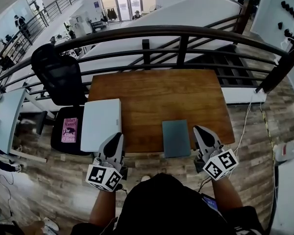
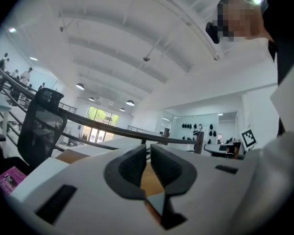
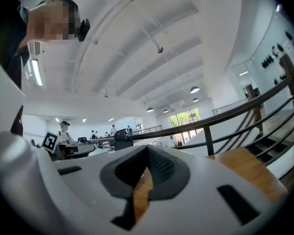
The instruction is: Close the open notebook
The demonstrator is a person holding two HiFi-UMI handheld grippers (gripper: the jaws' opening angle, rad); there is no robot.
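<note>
While both forearms reach forward from the person's torso, each gripper points level across the near edge of the tabletop [image 1: 152, 94], with its marker cube toward the body.

Left gripper [image 1: 118, 136]: positioned at the near left corner of the tabletop, just beside the near corner of a white flat slab [image 1: 101, 124], possibly a closed laptop, which overhangs the left edge. In the left gripper view its jaws stand all but together, with only a thin slit between the pads and nothing in it.

Right gripper [image 1: 199, 129]: positioned just right of the notebook [image 1: 176, 138], apart from it. In the right gripper view its jaws meet at the tips and hold nothing.

Notebook: closed, grey-blue cover up, lying flat at the near edge of the tabletop between the two grippers, nearer the right one.

Surroundings: a black chair [image 1: 59, 77] stands left of the tabletop with a pink book [image 1: 69, 129] on its seat. A dark railing [image 1: 186, 33] runs beyond the far edge.
</note>
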